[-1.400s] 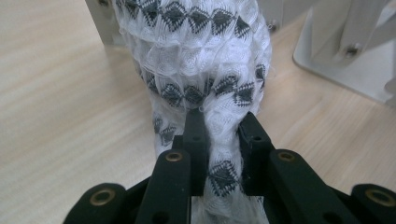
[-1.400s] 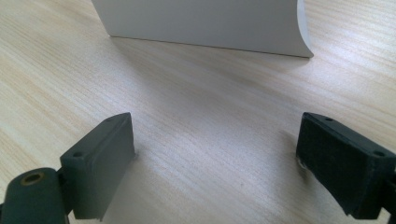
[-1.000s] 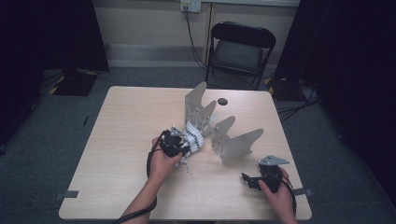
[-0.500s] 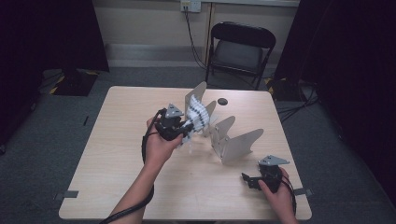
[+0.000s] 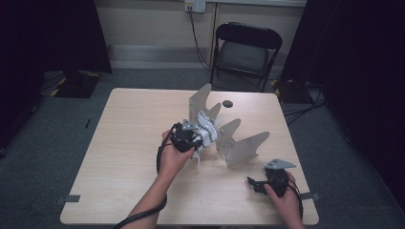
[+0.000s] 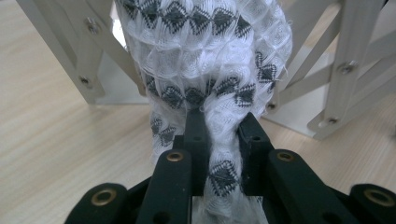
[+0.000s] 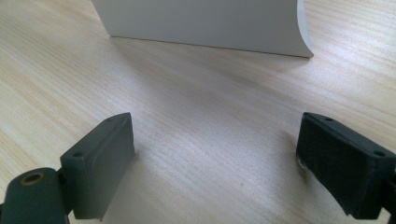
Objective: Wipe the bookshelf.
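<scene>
Sock, white with black diamonds, is pinched by the left gripper at the metal rack; the right gripper rests spread on the table.

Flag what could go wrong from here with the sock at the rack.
The left gripper is shut on the sock, which is draped against the metal rack; a pull might snag the knit on its slats or bolts. Nothing steadies the rack: the right gripper rests open on the table, so it may slide or tip.

High view overhead; gripper views close — table shared
</scene>
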A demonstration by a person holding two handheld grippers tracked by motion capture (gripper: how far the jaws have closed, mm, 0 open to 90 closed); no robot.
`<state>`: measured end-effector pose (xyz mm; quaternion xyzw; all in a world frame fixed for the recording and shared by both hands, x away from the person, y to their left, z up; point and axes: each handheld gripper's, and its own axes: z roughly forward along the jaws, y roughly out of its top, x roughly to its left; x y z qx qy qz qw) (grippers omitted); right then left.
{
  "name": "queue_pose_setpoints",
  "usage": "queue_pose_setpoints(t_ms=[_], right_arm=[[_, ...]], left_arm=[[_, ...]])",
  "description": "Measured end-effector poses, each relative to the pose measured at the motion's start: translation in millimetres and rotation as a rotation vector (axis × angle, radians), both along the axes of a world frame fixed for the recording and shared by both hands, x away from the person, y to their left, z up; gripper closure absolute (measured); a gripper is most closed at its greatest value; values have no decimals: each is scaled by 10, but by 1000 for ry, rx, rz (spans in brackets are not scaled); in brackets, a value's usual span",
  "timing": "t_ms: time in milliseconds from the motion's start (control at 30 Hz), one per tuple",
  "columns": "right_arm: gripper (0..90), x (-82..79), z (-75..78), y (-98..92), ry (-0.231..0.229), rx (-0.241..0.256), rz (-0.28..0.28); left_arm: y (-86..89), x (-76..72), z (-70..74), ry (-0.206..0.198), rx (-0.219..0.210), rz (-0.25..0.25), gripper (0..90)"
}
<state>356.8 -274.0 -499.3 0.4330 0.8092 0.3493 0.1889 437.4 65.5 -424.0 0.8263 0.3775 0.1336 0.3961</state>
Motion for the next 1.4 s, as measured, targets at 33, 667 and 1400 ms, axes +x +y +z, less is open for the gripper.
queue_pose_setpoints(t_ms=[33,667,1400], right_arm=[[106,0,0,0,0,0,0],[106,0,0,0,0,0,0],[106,-1,0,0,0,0,-1]], left_arm=[[-10,-3,-80,12,-1,4,777],[89,-108,-483,93,27,14,776],[146,-40,445,-94,-24,5,777]])
